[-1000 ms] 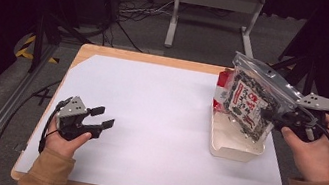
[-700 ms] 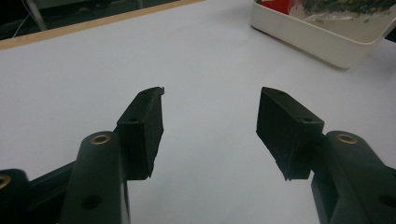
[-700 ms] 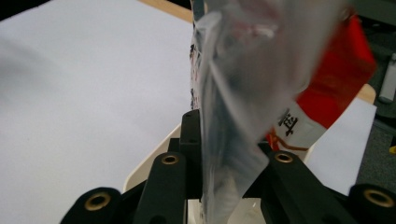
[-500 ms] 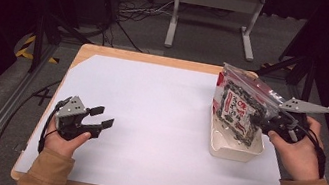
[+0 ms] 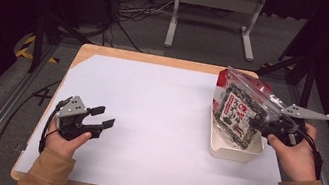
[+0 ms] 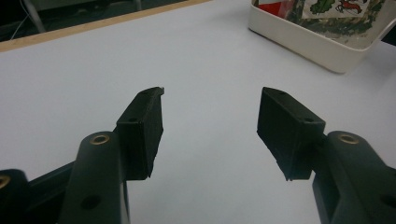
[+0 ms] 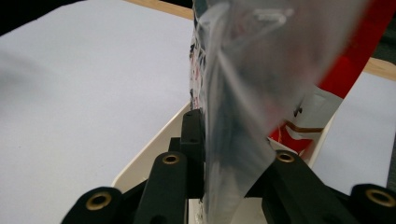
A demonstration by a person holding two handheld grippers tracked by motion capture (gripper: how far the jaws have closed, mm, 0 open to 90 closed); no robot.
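Observation:
A clear snack packet [image 5: 237,108] with dark contents and a red-and-white label hangs tilted over the white tray [image 5: 223,150] at the table's right, its lower edge down in the tray. My right gripper [image 5: 268,125] is shut on the packet's edge; in the right gripper view the plastic film [image 7: 243,93] runs up between the two jaws. A red packet [image 7: 345,56] lies in the tray behind it. At the front left my left gripper [image 5: 101,116] rests low over the white table cover, open with nothing between its pads [image 6: 142,128].
The white cover [image 5: 147,120] spans most of the wooden table [image 5: 108,51]. A grey metal stand [image 5: 214,9] and cables sit on the floor beyond the far edge. The tray [image 6: 322,44] lies ahead and to the right in the left gripper view.
My right gripper has come down and toward me with the clear packet, lowering it into the tray. The left gripper has kept still.

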